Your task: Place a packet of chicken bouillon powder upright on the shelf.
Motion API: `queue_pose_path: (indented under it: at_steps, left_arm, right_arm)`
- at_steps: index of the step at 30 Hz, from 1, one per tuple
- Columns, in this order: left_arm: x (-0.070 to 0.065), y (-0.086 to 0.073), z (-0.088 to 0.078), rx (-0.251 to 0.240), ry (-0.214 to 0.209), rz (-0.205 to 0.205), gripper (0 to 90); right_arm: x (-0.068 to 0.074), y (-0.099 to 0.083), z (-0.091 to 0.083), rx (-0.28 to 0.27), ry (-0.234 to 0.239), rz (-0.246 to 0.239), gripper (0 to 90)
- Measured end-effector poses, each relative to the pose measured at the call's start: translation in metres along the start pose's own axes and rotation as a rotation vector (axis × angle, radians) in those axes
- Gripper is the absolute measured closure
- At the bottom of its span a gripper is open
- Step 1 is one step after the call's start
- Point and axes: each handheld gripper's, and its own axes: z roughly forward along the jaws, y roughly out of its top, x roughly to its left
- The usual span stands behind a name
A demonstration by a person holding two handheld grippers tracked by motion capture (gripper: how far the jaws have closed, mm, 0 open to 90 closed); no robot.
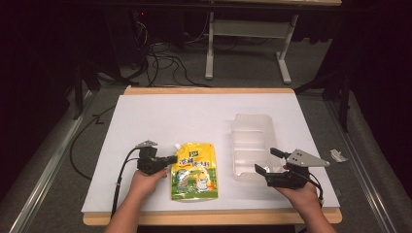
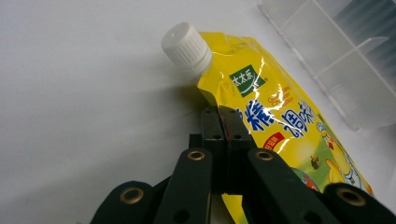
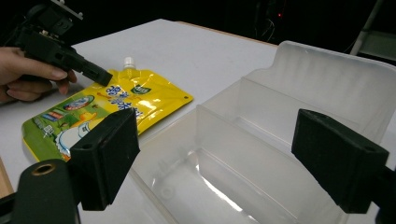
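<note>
A yellow spouted pouch (image 1: 194,170) lies flat on the white table, its white cap (image 2: 187,49) pointing away from me. My left gripper (image 1: 172,158) comes in from the pouch's left. In the left gripper view its jaws (image 2: 223,116) stand pressed together at the pouch's (image 2: 280,121) upper left edge, just below the spout. My right gripper (image 1: 267,161) hovers open at the near end of a clear plastic container (image 1: 252,126). In the right gripper view its pads (image 3: 105,154) stand wide apart over the container (image 3: 327,60), with nothing between them.
The clear container has a divider across it and lies right of the pouch. The table's wooden front edge (image 1: 209,217) is close to both hands. A scrap of paper (image 1: 337,155) lies off the table's right side. Cables and a desk frame (image 1: 248,29) stand beyond the far edge.
</note>
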Motion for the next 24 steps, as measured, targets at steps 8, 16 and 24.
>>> queue_pose_path:
  at_steps: [8,16,24]
  left_arm:
    - [-0.020,-0.002,-0.010,-0.059,0.062,0.108,90.0]
    - [-0.042,-0.003,-0.028,-0.155,0.076,0.211,90.0]
    - [-0.061,-0.002,-0.042,-0.230,0.069,0.304,90.0]
  right_arm:
    - [0.000,0.001,-0.002,-0.010,0.000,0.007,15.4]
    - [0.004,0.005,-0.002,-0.006,0.016,0.035,14.9]
    - [0.017,0.018,0.004,-0.002,0.146,0.104,14.5]
